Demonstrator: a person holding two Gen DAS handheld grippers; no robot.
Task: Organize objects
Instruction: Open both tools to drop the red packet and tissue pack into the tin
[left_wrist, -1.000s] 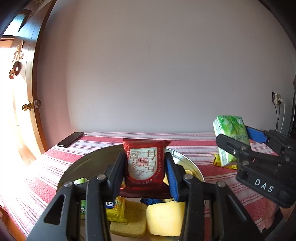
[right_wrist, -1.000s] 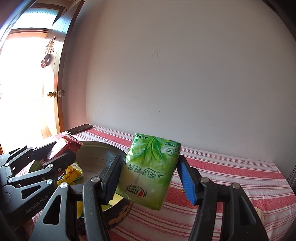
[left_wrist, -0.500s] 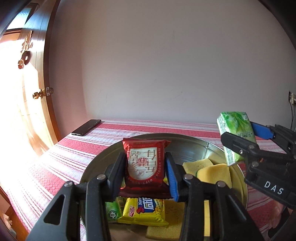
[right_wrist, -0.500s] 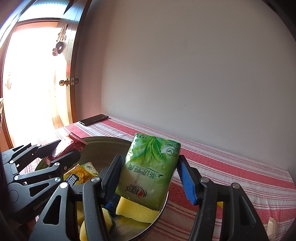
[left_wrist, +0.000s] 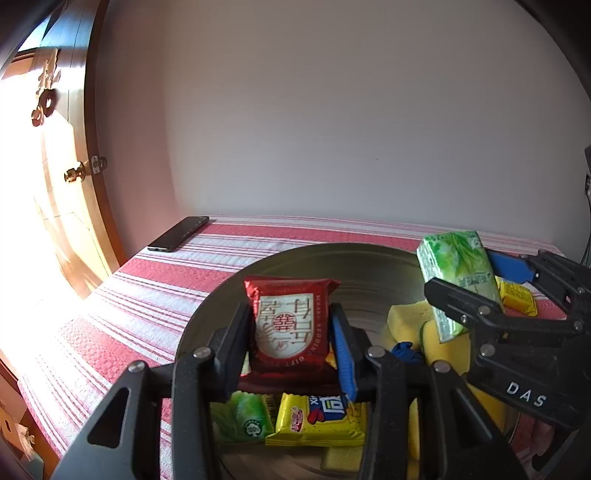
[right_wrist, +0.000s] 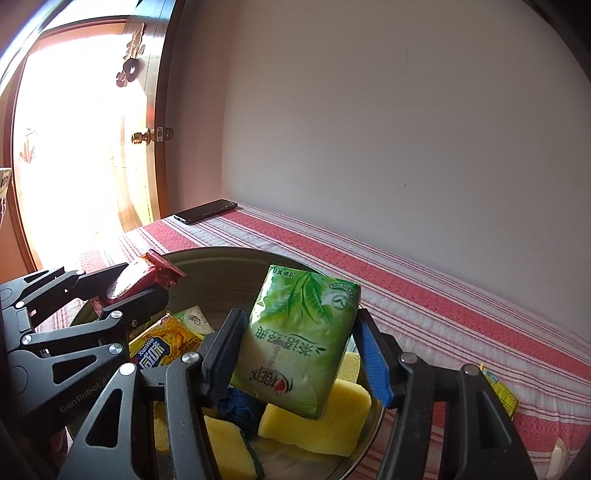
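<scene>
The left gripper (left_wrist: 291, 345) clamped a red packet (left_wrist: 290, 325) lettered "WEDDING GIFT", tilted down over the metal bowl (left_wrist: 325, 258). The right gripper (right_wrist: 299, 354), marked "DAS", gripped a green tissue pack (right_wrist: 301, 343) printed "OPEN" above yellow sponges (right_wrist: 321, 424). A "XianWei" cracker packet (right_wrist: 162, 343) lay inside; striped cloth (right_wrist: 424, 295) stretched bare toward the wall
</scene>
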